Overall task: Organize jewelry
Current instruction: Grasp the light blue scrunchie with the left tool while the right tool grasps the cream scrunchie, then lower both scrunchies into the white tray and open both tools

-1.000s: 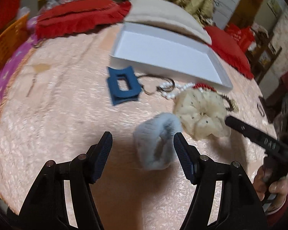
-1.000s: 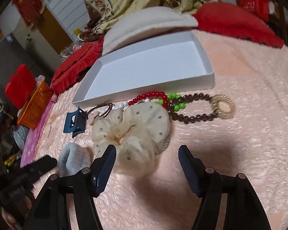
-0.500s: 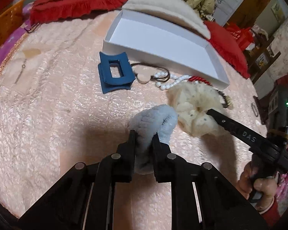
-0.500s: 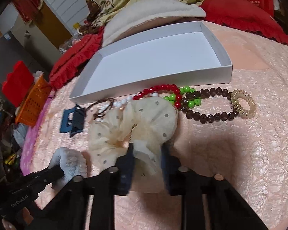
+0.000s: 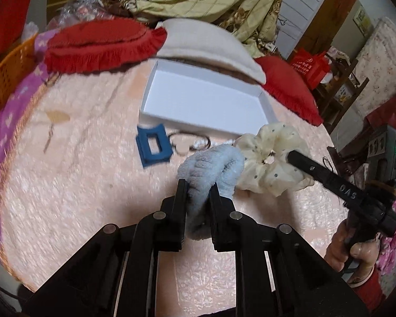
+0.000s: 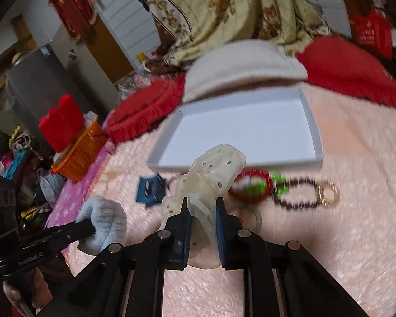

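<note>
The pale blue fluffy scrunchie (image 5: 211, 169) is thick and plush like terry cloth, bunched into a fat fold where the left gripper (image 5: 196, 190) pinches it between its two black fingers, lifted off the pink bedspread (image 5: 74, 185). Right beside it, just touching, hangs the cream scrunchie (image 6: 211, 174), sheer and ruffled with small dark dots, squeezed between the pressed-in fingers of the right gripper (image 6: 202, 206) and flopping up past the fingertips. Beyond the right gripper's tips sits the white shallow box (image 6: 314, 132), open side up. Between box and gripper lie a blue rectangular hair claw (image 6: 149, 190) to the left, and to the right a blurred run of red and green beads (image 6: 256, 185), a dark brown bead bracelet (image 6: 295, 192) and a gold ring-shaped bracelet (image 6: 330, 194). Red fringed cushions (image 5: 100, 45) and a cream pillow (image 5: 208, 42) lie behind the box.
</note>
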Tool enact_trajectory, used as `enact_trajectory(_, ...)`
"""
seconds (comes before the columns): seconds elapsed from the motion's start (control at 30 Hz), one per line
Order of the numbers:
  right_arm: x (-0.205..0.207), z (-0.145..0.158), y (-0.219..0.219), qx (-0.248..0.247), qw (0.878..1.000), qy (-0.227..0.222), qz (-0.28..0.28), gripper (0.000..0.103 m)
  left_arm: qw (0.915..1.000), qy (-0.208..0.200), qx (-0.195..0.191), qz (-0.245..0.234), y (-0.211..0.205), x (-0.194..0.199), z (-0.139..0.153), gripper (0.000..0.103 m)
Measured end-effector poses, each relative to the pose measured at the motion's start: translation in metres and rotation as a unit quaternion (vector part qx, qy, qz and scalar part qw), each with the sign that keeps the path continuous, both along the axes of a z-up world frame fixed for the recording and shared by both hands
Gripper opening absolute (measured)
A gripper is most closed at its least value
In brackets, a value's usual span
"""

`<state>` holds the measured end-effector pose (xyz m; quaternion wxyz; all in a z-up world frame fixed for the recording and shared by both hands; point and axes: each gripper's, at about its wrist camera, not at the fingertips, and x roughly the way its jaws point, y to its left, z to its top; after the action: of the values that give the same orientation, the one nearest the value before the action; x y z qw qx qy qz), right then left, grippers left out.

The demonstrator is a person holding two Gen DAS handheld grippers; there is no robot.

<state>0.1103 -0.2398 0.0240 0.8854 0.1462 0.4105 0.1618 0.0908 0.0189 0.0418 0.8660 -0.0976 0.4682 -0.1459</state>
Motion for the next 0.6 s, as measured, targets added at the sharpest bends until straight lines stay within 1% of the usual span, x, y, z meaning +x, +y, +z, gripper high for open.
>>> enact_trajectory(0.17, 0.027, 0.03, -0.011, 0.016, 1.0, -0.021, -0.009, 0.016, 0.9998, -0.013, 0.012, -0.005, -0.002, 0.031, 0.027, 0.014)
enact_trajectory(0.27, 0.053, 0.04, -0.017, 0.016, 0.999, -0.025, -0.02, 0.016, 0.9994, -0.023, 0.027, -0.002, -0.006, 0.064, 0.038, 0.014)
enact_trajectory(0.33, 0.075, 0.04, -0.019, 0.016, 0.999, -0.021, -0.029, 0.016, 0.9987, -0.029, 0.043, -0.002, -0.01, 0.093, 0.04, 0.014)
enact_trajectory(0.37, 0.089, 0.038, -0.021, 0.022, 0.999, -0.014, -0.034, 0.016, 0.9982, -0.027, 0.053, 0.002, -0.012, 0.114, 0.038, 0.014)
enact_trajectory(0.47, 0.128, 0.028, -0.025, 0.044, 0.998, 0.003, -0.051, 0.016, 0.9977, -0.017, 0.065, 0.005, -0.016, 0.16, 0.025, 0.014)
enact_trajectory(0.53, 0.153, 0.018, -0.027, 0.051, 0.997, 0.016, -0.06, 0.016, 0.9965, -0.008, 0.082, 0.012, -0.019, 0.193, 0.009, 0.014)
enact_trajectory(0.6, 0.177, 0.005, -0.025, 0.05, 0.996, 0.028, -0.064, 0.016, 0.9959, 0.003, 0.088, 0.021, -0.019, 0.225, -0.01, 0.014)
